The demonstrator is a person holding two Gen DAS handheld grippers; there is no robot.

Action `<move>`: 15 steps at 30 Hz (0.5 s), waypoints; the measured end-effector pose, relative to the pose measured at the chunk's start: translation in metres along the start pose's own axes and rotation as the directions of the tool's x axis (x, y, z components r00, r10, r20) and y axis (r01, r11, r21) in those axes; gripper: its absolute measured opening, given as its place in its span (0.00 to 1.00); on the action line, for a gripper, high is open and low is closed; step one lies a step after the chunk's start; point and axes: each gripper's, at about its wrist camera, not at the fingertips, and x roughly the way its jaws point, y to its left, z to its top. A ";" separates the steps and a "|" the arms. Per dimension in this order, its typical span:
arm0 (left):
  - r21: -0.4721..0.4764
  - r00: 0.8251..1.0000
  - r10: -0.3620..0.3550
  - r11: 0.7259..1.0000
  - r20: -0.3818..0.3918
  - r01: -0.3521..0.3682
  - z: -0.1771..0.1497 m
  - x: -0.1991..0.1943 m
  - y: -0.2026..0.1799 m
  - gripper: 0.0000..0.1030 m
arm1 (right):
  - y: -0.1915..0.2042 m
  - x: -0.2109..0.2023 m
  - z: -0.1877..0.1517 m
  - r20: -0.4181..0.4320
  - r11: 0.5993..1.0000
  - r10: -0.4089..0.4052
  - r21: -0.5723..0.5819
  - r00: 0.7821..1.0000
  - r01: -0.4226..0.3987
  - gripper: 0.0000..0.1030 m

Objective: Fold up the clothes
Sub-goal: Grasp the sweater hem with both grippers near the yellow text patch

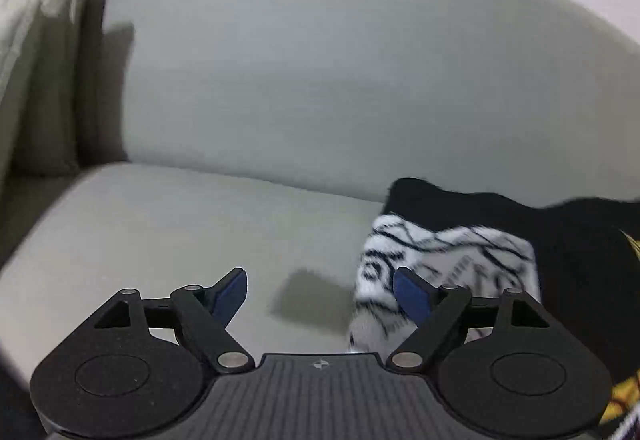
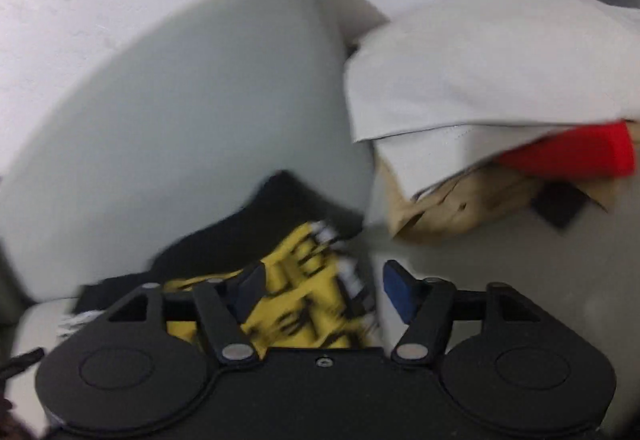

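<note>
Both grippers' fingers (image 1: pixel 230 294) parted, black garment (image 2: pixel 280 199) on sofa (image 1: pixel 180 224)

A garment (image 1: pixel 448 264) lies on the sofa seat (image 1: pixel 168 240), up against the backrest (image 1: pixel 320 79) behind it. The left gripper (image 1: pixel 320 296) hangs before the garment's left edge, the right gripper (image 2: pixel 320 292) over its right part. To the right, a pile of clothes (image 2: pixel 480 111) sits on the seat beside the garment.

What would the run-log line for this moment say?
left gripper: open, empty | right gripper: open, over patterned garment | garment: on sofa seat, unfolded | stack of clothes: beside
</note>
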 end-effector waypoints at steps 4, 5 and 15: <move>-0.084 0.994 -0.104 0.991 -0.043 0.100 0.012 0.033 0.011 0.77 | -0.013 0.034 0.006 -0.019 0.997 0.037 0.062 0.999 -0.036 0.66; -0.098 0.990 -0.132 0.987 -0.055 0.126 0.014 0.041 0.012 0.76 | -0.014 0.039 0.007 -0.017 0.997 0.045 0.065 0.999 -0.044 0.66; 0.076 0.989 -0.115 0.991 0.088 0.108 0.011 0.028 -0.036 0.10 | 0.034 0.057 -0.011 0.034 0.987 -0.033 -0.157 0.999 0.038 0.17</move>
